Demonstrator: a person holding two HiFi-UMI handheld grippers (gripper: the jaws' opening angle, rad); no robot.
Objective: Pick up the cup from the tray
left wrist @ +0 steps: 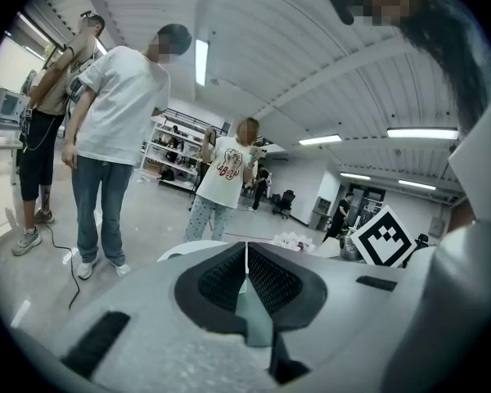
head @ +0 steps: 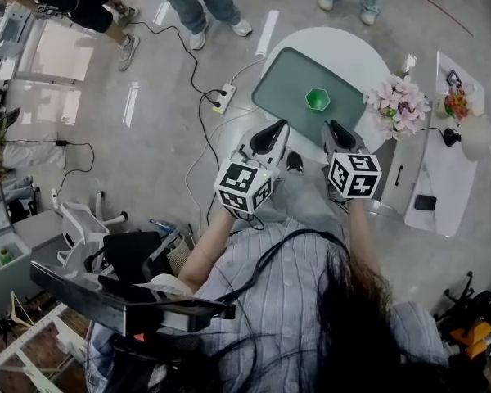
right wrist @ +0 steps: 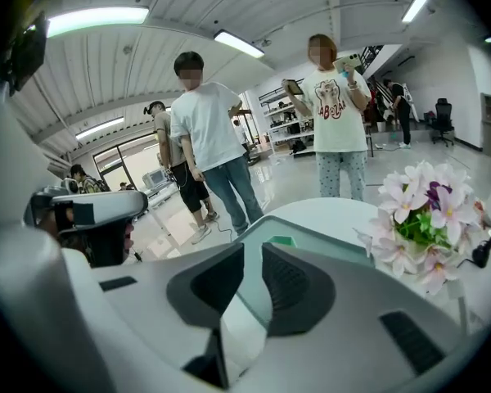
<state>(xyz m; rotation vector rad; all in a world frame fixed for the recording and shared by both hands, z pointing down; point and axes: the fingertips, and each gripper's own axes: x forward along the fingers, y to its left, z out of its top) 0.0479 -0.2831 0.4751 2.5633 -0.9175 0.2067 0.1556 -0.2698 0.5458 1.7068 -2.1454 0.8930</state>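
A small green cup stands upright on a grey-green tray that lies on a round white table. Both grippers hover side by side at the table's near edge, short of the tray. My left gripper is shut with nothing in it; in the left gripper view its pads meet. My right gripper is shut and holds nothing too. In the right gripper view the cup and the tray show just past the jaws.
A bunch of pink flowers sits at the table's right edge, close to my right gripper. A white side table with small items stands further right. A power strip and cables lie on the floor at left. People stand beyond the table.
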